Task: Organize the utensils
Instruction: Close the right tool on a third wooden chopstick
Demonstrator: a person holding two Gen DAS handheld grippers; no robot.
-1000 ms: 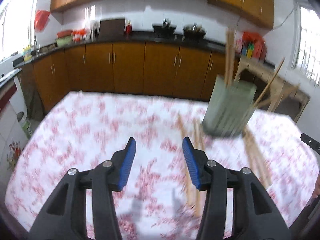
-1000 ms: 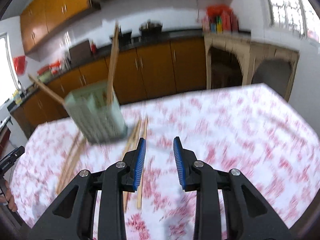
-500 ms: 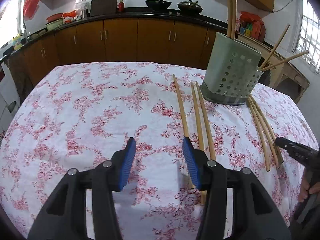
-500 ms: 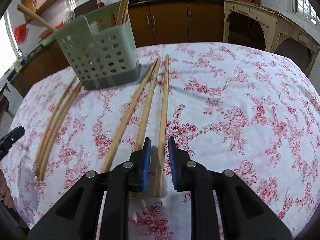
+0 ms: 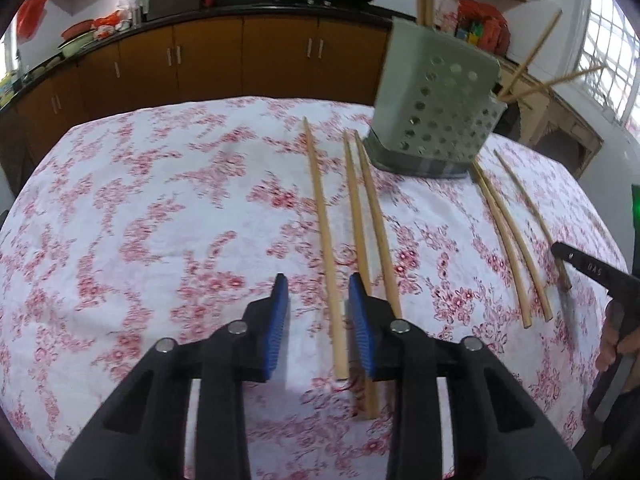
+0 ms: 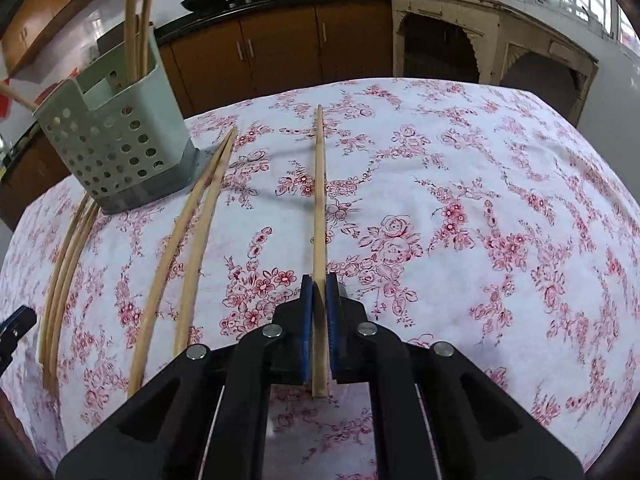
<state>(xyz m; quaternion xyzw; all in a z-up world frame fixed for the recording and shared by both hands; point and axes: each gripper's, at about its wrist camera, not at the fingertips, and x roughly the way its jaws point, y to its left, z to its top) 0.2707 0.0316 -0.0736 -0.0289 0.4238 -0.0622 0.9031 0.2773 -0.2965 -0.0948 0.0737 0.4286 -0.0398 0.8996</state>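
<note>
1. Chopstick (image 6: 319,216) is the piece in hand: it lies flat on the floral tabletop (image 6: 500,200), its long axis running straight away from your right gripper (image 6: 319,304), near end between the blue fingers (image 6: 306,320), far tip pointing toward the cabinets.
2. Your right gripper's fingers are pressed in on that chopstick near its close end, pinching it. Whether it has left the cloth, I cannot tell.
3. The green perforated holder (image 6: 116,152) stands ahead and to the left of the pinched stick, well apart from its tip. My judgement: the next move turns on lifting, swinging left and tipping the stick upright over the holder's open top.
4. The holder already carries several sticks: 2 rise steeply from its back section, and at least 1 more leans out to the side.
5. Between you and the holder lie 2 loose chopsticks (image 6: 188,240) side by side, almost touching at their far ends; 3 more (image 6: 64,264) lie bunched left of the holder's base.
6. Your left gripper (image 5: 318,320) hovers with fingers spread, holding nothing; 1 stick (image 5: 324,240) lies lengthwise in the gap between them, and 2 neighbours lie just right of it.
</note>
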